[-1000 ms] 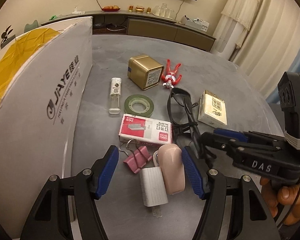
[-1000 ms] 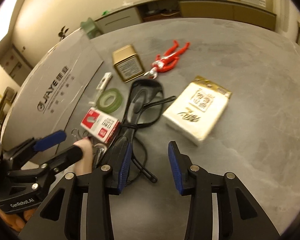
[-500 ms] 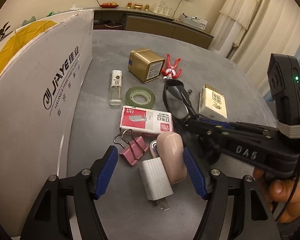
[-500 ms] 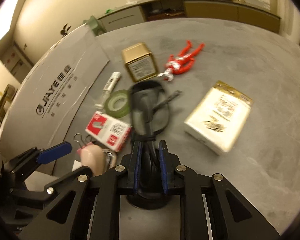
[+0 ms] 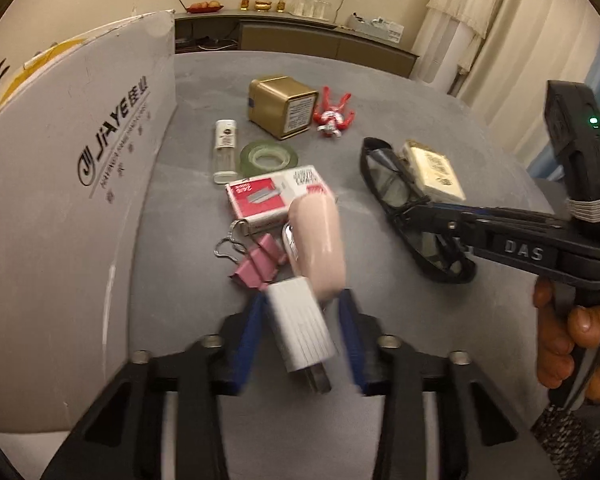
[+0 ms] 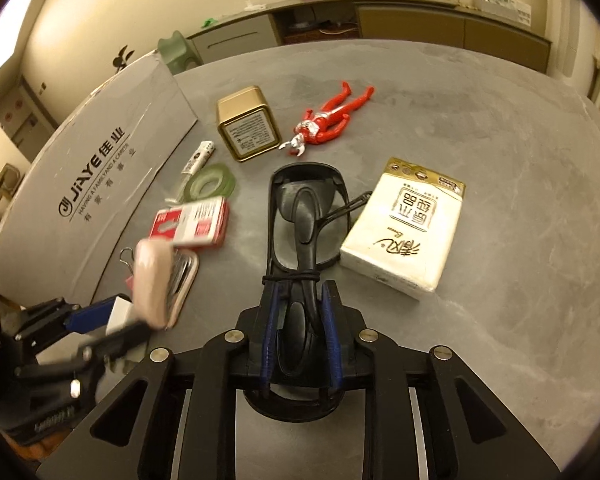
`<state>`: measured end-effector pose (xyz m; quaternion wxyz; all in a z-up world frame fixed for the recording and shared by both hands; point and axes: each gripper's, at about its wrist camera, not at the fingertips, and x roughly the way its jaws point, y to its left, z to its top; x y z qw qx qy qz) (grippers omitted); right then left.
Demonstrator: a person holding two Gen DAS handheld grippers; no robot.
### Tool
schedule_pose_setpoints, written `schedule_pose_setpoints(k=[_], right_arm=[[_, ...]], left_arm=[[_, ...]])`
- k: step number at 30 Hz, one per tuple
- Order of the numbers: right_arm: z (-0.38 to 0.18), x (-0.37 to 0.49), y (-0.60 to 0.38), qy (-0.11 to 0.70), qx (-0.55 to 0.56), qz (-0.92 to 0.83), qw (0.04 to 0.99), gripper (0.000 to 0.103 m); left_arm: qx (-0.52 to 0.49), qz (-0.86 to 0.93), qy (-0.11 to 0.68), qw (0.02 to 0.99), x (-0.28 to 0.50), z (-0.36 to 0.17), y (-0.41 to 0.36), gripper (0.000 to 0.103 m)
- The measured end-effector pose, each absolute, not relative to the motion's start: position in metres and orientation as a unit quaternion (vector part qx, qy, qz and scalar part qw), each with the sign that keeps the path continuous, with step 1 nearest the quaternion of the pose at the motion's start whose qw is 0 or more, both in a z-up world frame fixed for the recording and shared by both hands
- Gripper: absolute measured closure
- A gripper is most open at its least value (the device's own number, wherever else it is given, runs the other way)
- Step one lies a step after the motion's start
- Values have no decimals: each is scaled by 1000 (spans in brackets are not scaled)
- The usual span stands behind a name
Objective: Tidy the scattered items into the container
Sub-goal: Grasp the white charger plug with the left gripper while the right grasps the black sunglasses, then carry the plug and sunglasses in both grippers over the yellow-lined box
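Clamping the black glasses (image 6: pixel 306 216), the right claw (image 6: pixel 298 332) is holding them by the folded arms, lenses hanging just above the grey table (image 6: pixel 480 128) beside the tissue pack (image 6: pixel 404 228). The left claw (image 5: pixel 302 338) is closing on the white charger (image 5: pixel 300 326); contact blurred, cannot tell. The cardboard box (image 5: pixel 60 184) is standing at left.
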<state>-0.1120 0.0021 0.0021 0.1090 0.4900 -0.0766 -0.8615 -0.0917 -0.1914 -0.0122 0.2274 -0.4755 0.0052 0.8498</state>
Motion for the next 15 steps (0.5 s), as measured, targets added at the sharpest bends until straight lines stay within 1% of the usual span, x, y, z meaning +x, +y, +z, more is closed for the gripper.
schedule_pose_setpoints(k=[2, 5, 7, 8, 10, 12, 15], right_arm=[[4, -112, 5, -91, 493, -857, 115, 84], [8, -110, 5, -84, 490, -860, 114, 84], [7, -110, 2, -80, 491, -860, 115, 82], [4, -110, 0, -75, 493, -859, 116, 81], [3, -111, -4, -63, 491, -861, 120, 81], [4, -110, -5, -66, 490, -860, 123, 85], [11, -104, -2, -78, 484, -862, 126, 86]], left_arm=[[-477, 847, -6, 234, -93, -13, -195, 74], [-476, 848, 0, 234, -90, -13, -196, 73], [-478, 845, 9, 239, -89, -19, -194, 73], [-471, 849, 23, 237, -87, -18, -191, 74], [-469, 848, 45, 242, -84, -18, -186, 80], [-471, 845, 43, 249, -82, -17, -184, 81], [-460, 850, 49, 253, -77, -7, -182, 81]])
